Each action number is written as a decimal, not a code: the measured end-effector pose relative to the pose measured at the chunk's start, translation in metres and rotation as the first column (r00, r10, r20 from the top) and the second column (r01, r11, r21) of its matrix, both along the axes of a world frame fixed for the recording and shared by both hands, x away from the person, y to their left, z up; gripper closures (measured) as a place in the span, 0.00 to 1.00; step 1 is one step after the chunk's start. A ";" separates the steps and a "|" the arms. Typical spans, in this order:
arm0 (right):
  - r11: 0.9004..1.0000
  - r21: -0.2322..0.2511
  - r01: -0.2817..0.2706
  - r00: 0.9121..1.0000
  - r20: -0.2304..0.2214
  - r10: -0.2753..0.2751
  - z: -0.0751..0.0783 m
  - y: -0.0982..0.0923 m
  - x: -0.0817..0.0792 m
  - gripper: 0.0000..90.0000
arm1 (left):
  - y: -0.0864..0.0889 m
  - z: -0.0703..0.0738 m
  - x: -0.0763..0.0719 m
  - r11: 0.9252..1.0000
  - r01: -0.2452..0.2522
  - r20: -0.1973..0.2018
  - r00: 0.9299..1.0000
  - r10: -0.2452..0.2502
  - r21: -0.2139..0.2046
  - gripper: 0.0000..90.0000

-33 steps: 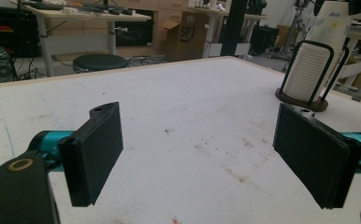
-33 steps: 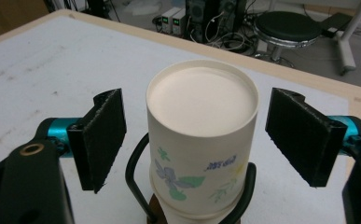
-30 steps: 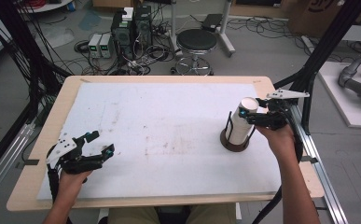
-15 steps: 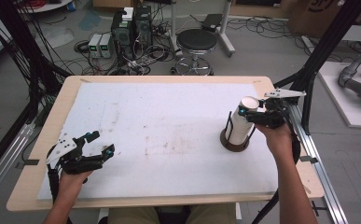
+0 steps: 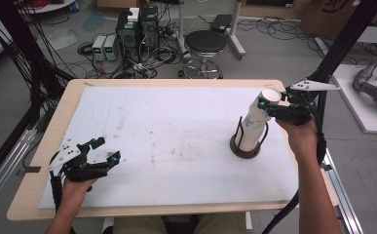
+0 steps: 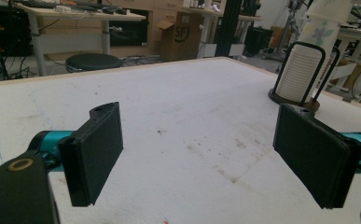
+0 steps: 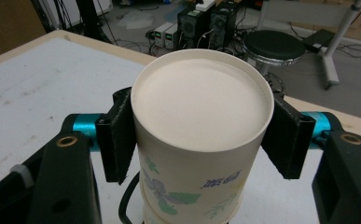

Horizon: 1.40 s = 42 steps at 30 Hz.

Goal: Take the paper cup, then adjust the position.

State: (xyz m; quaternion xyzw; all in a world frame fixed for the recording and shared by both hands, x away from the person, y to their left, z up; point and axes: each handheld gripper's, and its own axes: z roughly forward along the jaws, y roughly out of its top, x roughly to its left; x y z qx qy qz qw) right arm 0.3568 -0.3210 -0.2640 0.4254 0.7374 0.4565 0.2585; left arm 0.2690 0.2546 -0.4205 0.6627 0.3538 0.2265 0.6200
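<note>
A stack of white paper cups (image 5: 247, 138) stands in a dark wire holder (image 5: 246, 152) at the table's right side. My right gripper (image 5: 267, 108) is shut on the top cup (image 5: 263, 105), a flower-printed cup held upside down. In the right gripper view both pads (image 7: 118, 140) press on the cup (image 7: 201, 102) just below its flat base. These jaws have just been closing, with the cup between them. It sits partly raised out of the stack. My left gripper (image 5: 107, 150) rests open and empty at the front left, and its view looks past its own jaws (image 6: 201, 154) toward the stack (image 6: 297, 74).
The white foam table top (image 5: 176, 122) has a wooden rim. A black stool (image 5: 205, 43) and computer boxes (image 5: 137, 29) stand on the floor beyond the far edge. Black frame posts (image 5: 339, 48) rise at the right.
The right gripper's jaws closed on the top cup, then the hand rose, drawing the cup partly up out of the stack. The left gripper stayed put.
</note>
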 end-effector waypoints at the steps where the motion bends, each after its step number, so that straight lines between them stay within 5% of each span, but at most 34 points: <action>1: 1.000 0.002 0.002 1.000 0.010 -0.002 0.003 -0.001 -0.002 0.39 | 0.000 0.000 0.000 1.000 0.001 0.000 1.000 -0.001 -0.001 0.18; 12: 0.999 0.012 -0.039 0.996 0.078 0.038 0.035 -0.001 -0.017 0.39 | -0.001 0.000 0.001 1.000 0.010 -0.002 1.000 -0.010 -0.008 0.18; 18: 0.991 0.015 -0.136 0.986 0.098 0.134 0.045 0.019 -0.027 0.40 | -0.003 -0.001 0.002 1.000 0.027 -0.001 1.000 -0.027 -0.010 0.18; 25: 0.958 0.031 -0.285 0.957 0.065 0.283 0.027 0.046 -0.034 0.40 | -0.003 -0.003 0.003 0.998 0.067 0.005 0.998 -0.067 -0.019 0.18; 27: 0.936 0.039 -0.349 0.937 0.042 0.348 0.016 0.059 -0.035 0.40 | -0.003 -0.002 0.000 0.997 0.074 0.010 0.997 -0.074 -0.023 0.18; 29: 0.933 0.033 -0.358 0.933 0.041 0.357 0.013 0.062 -0.035 0.40 | -0.003 -0.001 -0.001 0.997 0.075 0.013 0.997 -0.075 -0.024 0.18; 31: 0.919 0.012 -0.394 0.919 0.020 0.394 0.003 0.074 -0.033 0.40 | -0.004 0.000 -0.002 0.996 0.083 0.017 0.996 -0.082 -0.024 0.18; 42: 0.894 0.008 -0.448 0.894 -0.019 0.448 -0.021 0.092 -0.034 0.39 | -0.009 0.002 -0.001 0.991 0.126 0.051 0.991 -0.124 -0.032 0.18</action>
